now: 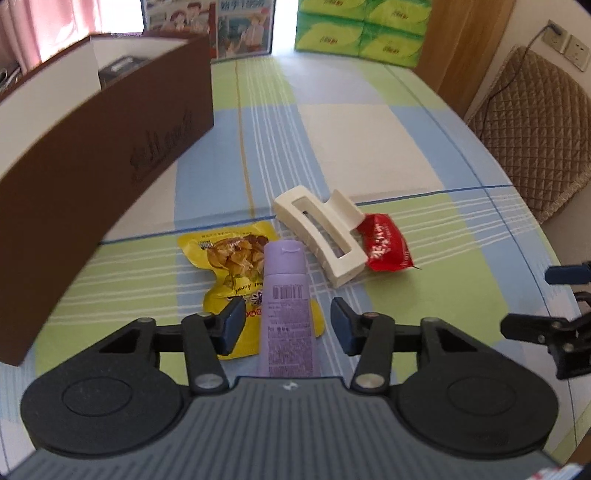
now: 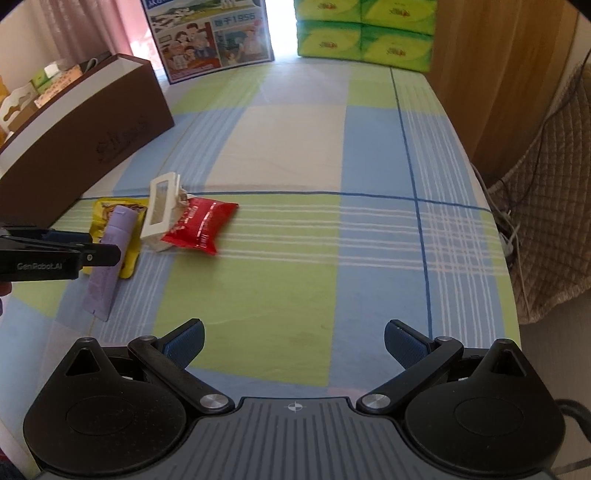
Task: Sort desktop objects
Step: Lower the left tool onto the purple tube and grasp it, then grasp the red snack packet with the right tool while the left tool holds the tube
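Note:
A purple tube [image 1: 286, 306] lies on the checked tablecloth, partly over a yellow snack packet [image 1: 229, 258]. A cream hair claw clip [image 1: 319, 236] lies beside it, overlapping a red snack packet [image 1: 386, 243]. My left gripper [image 1: 288, 323] is open, its fingers on either side of the tube, not touching it. In the right wrist view the tube [image 2: 110, 251], yellow packet [image 2: 110, 206], clip [image 2: 162, 210] and red packet [image 2: 201, 227] lie at the left. My right gripper [image 2: 293, 341] is open and empty above bare cloth. The left gripper [image 2: 92, 253] shows at the left edge.
A brown open box [image 1: 110, 147] with items inside stands at the left, also in the right wrist view [image 2: 88, 136]. Green tissue packs [image 2: 364, 31] and a picture board [image 2: 210, 37] stand at the far end. A quilted chair [image 1: 535, 125] is at the right.

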`<action>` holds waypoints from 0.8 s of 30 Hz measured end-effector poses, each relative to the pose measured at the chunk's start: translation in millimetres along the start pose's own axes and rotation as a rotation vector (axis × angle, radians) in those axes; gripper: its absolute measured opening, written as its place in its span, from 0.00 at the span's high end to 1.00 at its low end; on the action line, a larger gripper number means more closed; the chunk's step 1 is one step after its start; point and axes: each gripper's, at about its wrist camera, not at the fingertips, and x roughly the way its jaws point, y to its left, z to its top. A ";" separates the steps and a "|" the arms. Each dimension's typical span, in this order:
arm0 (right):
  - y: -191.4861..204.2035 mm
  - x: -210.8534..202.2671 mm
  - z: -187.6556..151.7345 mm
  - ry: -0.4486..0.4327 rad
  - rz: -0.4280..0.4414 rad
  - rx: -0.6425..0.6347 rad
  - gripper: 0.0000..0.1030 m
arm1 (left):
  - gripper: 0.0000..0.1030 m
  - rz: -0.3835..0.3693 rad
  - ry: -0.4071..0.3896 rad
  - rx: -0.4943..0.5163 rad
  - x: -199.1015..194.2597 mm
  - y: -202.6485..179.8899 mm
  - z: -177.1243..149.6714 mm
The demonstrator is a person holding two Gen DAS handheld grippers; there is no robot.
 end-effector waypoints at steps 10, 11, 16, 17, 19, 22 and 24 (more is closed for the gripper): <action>-1.7 10.7 4.5 0.019 -0.004 0.008 0.02 | 0.71 0.043 0.016 -0.013 24.0 -3.3 -1.8; -0.8 11.6 5.4 0.020 -0.002 0.003 0.02 | 0.71 0.042 0.011 -0.014 24.5 -3.7 -1.9; 6.0 15.3 11.2 0.027 0.005 -0.019 0.02 | 0.72 0.029 -0.002 -0.018 24.1 -1.8 -2.5; 7.3 16.0 12.6 0.025 0.009 -0.024 0.02 | 0.72 0.023 0.000 -0.026 23.1 0.1 -2.7; 10.4 17.1 15.9 0.019 0.017 -0.037 0.02 | 0.73 0.021 -0.006 -0.031 18.2 1.8 -3.5; 15.8 18.6 22.6 -0.004 0.032 -0.047 0.02 | 0.73 0.016 -0.022 -0.037 7.0 7.0 -4.5; 20.0 20.0 29.4 -0.026 0.047 -0.044 0.02 | 0.73 0.019 -0.034 -0.047 -2.8 10.6 -6.9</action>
